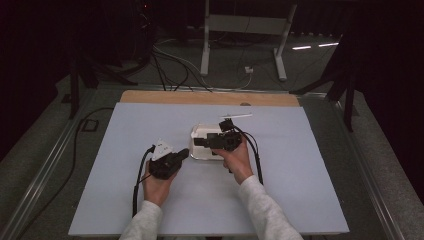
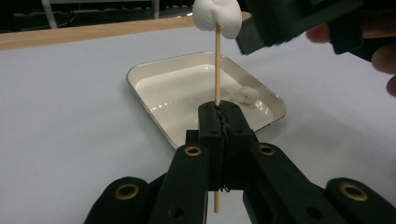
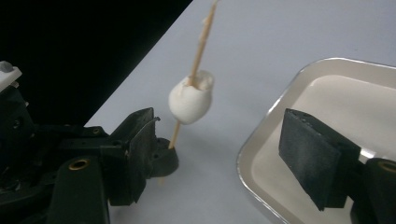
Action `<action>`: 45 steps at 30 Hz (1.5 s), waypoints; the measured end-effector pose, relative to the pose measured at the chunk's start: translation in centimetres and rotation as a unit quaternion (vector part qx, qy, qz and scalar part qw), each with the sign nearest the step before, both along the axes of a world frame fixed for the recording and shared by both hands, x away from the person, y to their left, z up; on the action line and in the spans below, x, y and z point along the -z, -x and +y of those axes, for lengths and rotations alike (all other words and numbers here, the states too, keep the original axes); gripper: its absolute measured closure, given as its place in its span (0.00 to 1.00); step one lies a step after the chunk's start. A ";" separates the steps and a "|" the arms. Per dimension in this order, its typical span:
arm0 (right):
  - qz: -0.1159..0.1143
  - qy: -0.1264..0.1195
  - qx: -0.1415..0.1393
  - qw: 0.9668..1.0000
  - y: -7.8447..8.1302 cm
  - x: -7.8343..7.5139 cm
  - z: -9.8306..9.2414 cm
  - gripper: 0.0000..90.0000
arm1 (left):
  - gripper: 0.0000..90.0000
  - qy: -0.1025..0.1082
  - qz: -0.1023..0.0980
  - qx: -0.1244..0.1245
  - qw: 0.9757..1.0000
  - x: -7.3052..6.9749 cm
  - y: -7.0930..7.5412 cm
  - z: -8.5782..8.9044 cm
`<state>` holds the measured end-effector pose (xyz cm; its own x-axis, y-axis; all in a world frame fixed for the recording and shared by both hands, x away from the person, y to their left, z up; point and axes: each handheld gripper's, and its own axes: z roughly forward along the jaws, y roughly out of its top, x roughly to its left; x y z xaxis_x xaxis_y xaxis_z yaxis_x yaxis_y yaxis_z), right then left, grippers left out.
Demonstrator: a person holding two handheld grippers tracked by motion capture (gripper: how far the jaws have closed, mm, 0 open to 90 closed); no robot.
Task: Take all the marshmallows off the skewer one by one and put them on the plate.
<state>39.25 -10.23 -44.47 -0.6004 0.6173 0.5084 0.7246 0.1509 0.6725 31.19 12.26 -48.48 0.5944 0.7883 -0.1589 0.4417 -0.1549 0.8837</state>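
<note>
My left gripper (image 2: 222, 112) is shut on a thin wooden skewer (image 2: 217, 70) that stands upright, with a white marshmallow (image 2: 217, 18) stuck near its top. Behind it a shallow white tray (image 2: 154, 70) lies on the table with a second marshmallow (image 2: 246, 94) in it. My right gripper (image 3: 224, 140) is open; the skewered marshmallow (image 3: 191, 100) hangs just beyond its left pad, touching neither pad. From above, the left gripper (image 1: 184, 154) sits at the tray's (image 1: 200, 131) left edge and the right gripper (image 1: 199, 142) reaches over the tray toward it.
A pale grey mat (image 1: 125, 165) covers the table, with a wooden edge (image 1: 200, 97) at the back. A thin pale stick (image 1: 237, 116) lies behind the tray. Cables (image 1: 137, 185) trail from both grippers toward the person.
</note>
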 end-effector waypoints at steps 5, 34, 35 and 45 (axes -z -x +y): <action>0.005 -0.002 -0.009 1.000 0.1 0.3 0.9 0.37 | 1.00 0.006 -0.004 0.004 1.000 -0.1 0.1 -0.1; 0.010 -0.057 -0.003 0.998 0.2 -0.6 0.2 0.91 | 1.00 0.003 -0.020 0.023 1.000 0.0 0.4 -0.3; 0.008 -0.057 -0.001 0.998 0.2 -0.7 0.1 0.91 | 1.00 0.003 -0.020 0.023 1.000 0.0 0.4 -0.3; -0.010 -0.056 0.016 0.998 0.0 -1.7 -0.8 0.92 | 1.00 -0.007 -0.026 0.028 0.999 0.3 0.5 -0.5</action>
<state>39.25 -11.05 -42.79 -0.5922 0.5767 0.5628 0.7137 0.0511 0.6986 30.69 11.73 -48.76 0.6448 0.7555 -0.1163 0.3862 -0.1907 0.9025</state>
